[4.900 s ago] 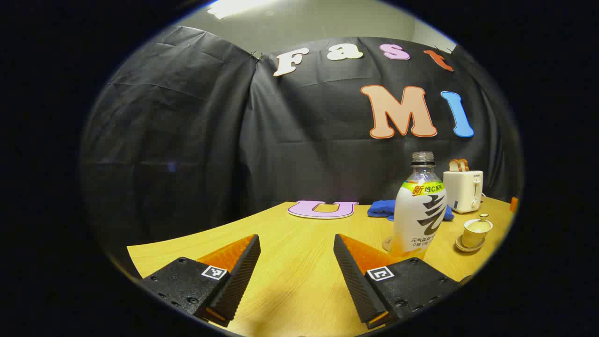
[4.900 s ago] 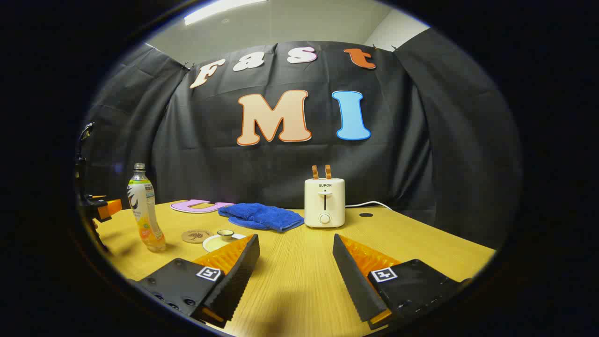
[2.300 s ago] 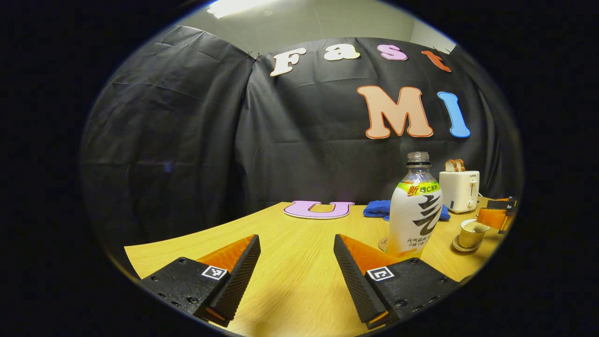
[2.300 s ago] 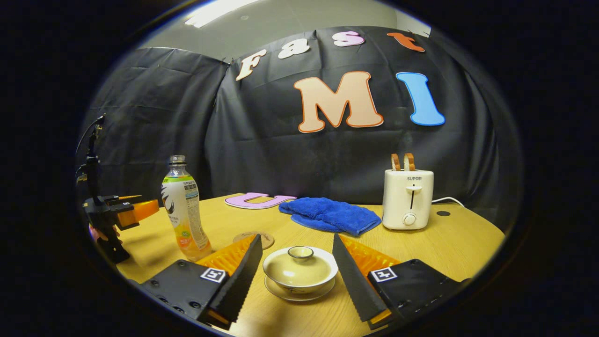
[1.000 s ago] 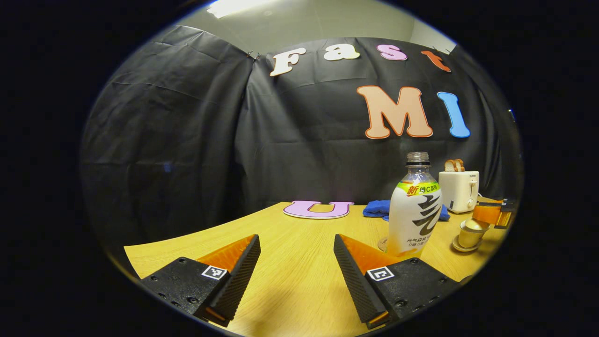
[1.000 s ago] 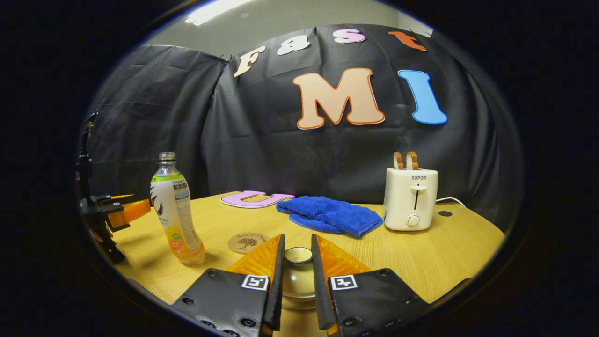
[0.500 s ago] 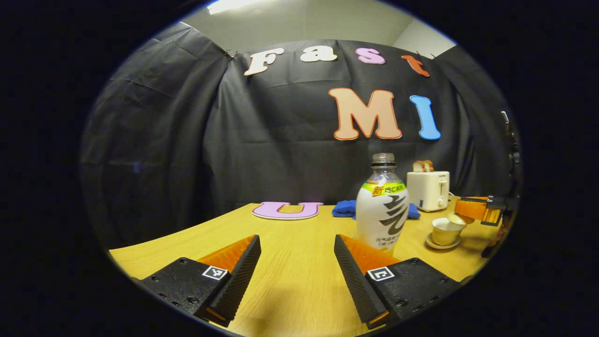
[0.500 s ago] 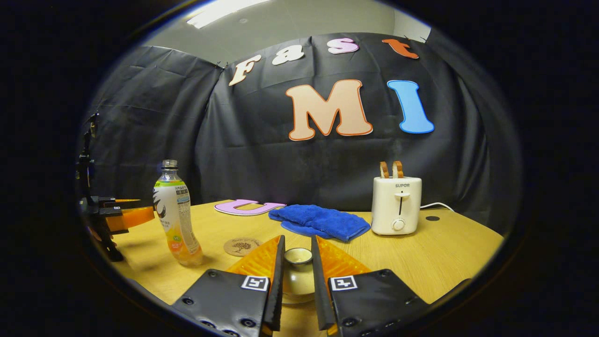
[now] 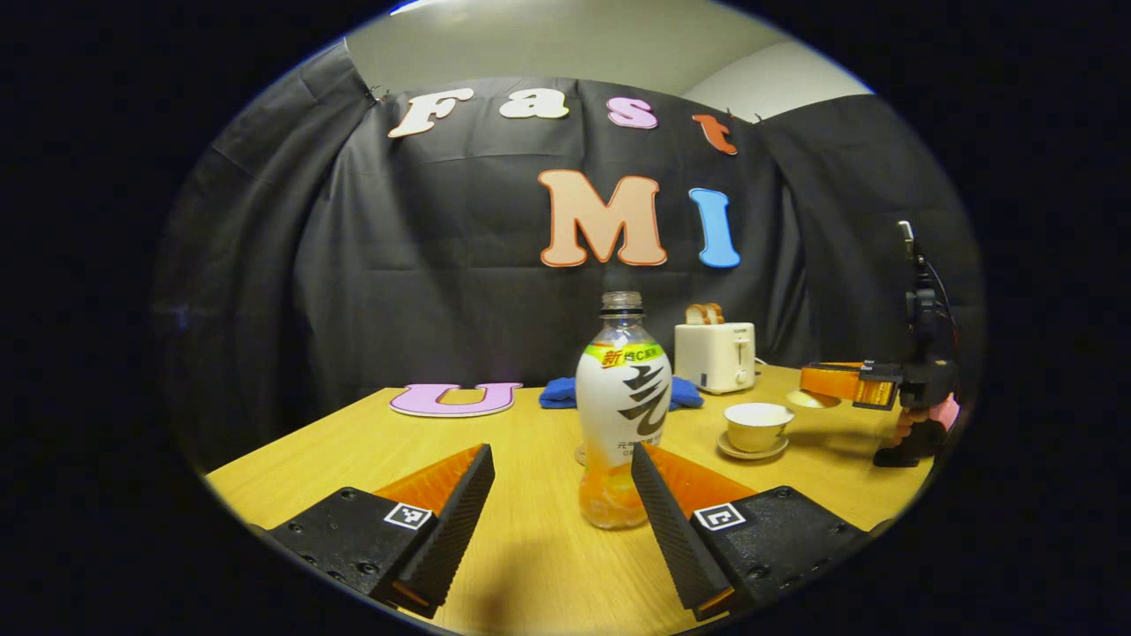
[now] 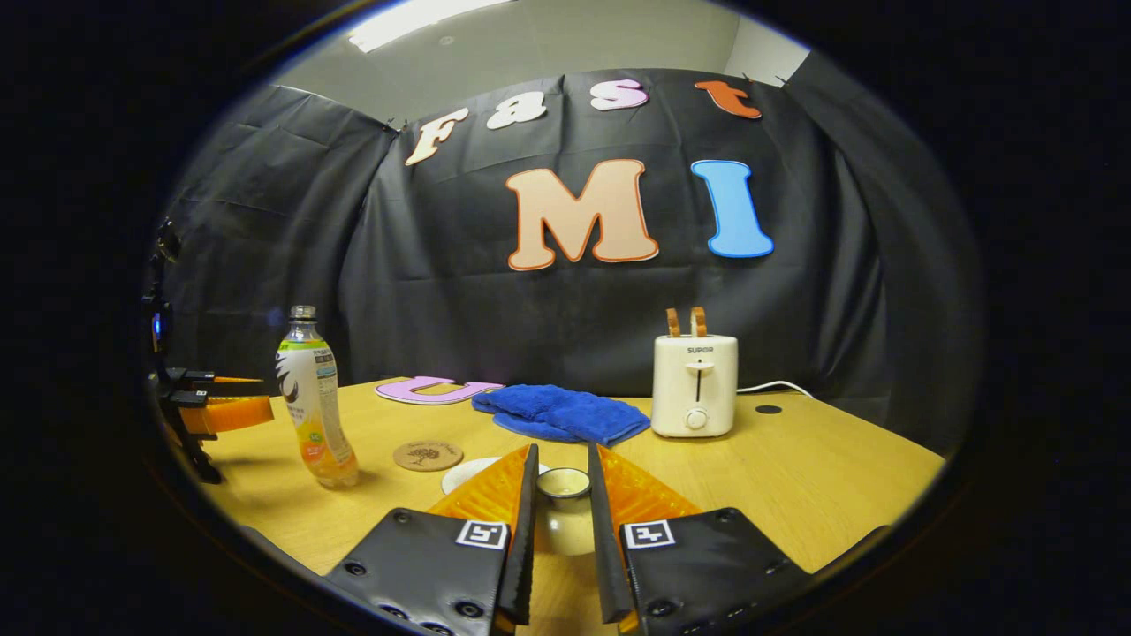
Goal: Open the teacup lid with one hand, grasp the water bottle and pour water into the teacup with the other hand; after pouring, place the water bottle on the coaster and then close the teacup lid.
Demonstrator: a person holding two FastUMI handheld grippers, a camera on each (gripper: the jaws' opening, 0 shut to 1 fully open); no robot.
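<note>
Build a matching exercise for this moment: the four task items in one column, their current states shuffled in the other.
Things:
1. clear plastic drink bottle
2. cream ceramic teacup lid
3. cream ceramic teacup
4. round brown coaster

States:
a. uncovered
b. nothing on it
c. clamped in the right gripper
d. upright, capless

Pairs: 1-d, 2-c, 3-a, 4-b

The right gripper (image 10: 563, 495) was closed, both fingers (image 10: 523, 530) pressing the knob of the teacup lid (image 10: 563, 482) and holding it level above the table. The left gripper (image 9: 561, 481) stood low over the table with its jaws spread wide and nothing between them. In the left gripper view, a hand (image 9: 923, 424) gripped the right gripper's handle.
</note>
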